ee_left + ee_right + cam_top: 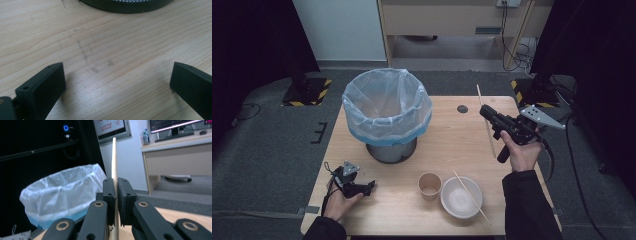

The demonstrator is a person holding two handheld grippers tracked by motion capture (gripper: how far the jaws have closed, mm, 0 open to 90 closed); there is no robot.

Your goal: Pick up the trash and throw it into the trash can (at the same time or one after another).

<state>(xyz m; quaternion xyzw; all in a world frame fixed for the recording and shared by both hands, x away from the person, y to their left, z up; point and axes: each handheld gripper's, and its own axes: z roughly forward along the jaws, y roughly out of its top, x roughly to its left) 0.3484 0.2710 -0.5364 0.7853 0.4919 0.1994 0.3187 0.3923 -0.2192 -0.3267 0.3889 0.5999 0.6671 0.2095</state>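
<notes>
Your left gripper rests low at the near left corner of the pale wooden bench, held in your left hand; in the left gripper view its two black fingers stand wide apart with bare wood grain between them and nothing in their grasp; the dark curved base of the bin shows at the top of that view. Behind it, left of the bench's middle, stands the round dark mesh bin lined with a translucent blue-white plastic bag, the bag folded over the rim; in the right gripper view the same bag-lined bin sits to the left of the fingers. At the near edge, right of centre, a small brown paper cup stands upright, just beside a white paper bowl; a thin wooden chopstick lies slanted across that bowl, its near end past the rim. Farther right, your right hand holds the right gripper above the bench's right side; its fingers are pressed together on a second slim wooden chopstick, which stands nearly upright between them in the right gripper view and runs lengthwise along the bench's right side in the high view.
</notes>
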